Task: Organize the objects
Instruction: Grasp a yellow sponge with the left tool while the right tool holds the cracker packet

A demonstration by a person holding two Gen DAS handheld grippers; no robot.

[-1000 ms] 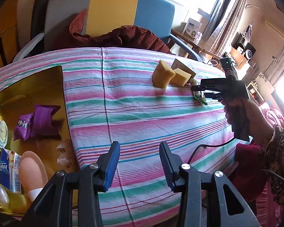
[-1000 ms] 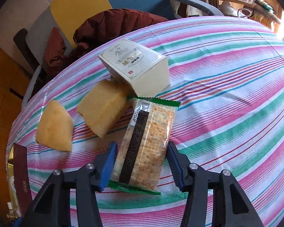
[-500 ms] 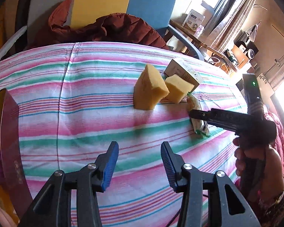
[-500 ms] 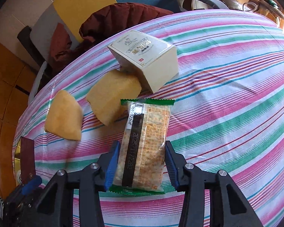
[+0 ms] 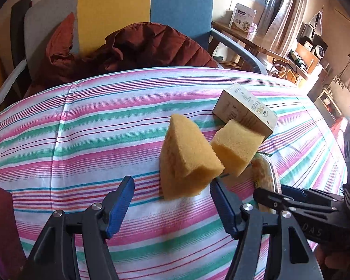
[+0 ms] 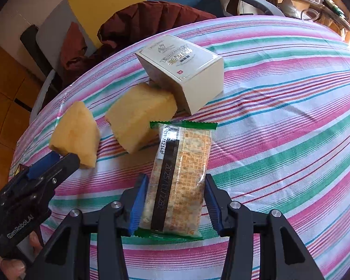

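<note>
Left wrist view: the left gripper (image 5: 171,204) hangs spread wide over the striped table (image 5: 93,126), its blue pads apart, the wedge sponge (image 5: 186,158) just ahead between the tips but untouched. Beside that wedge, nearly touching, sits a block sponge (image 5: 236,148), leaning against a cream box (image 5: 245,109) behind it. Beyond the far edge stands a chair (image 5: 133,7) draped with a maroon jacket (image 5: 140,46).

In the right wrist view, the right gripper (image 6: 176,200) straddles a cracker packet (image 6: 182,177) lying flat on the table, pads at either side of its near end; whether they press it I cannot tell. The packet's far end reaches almost to the block sponge and box.
</note>
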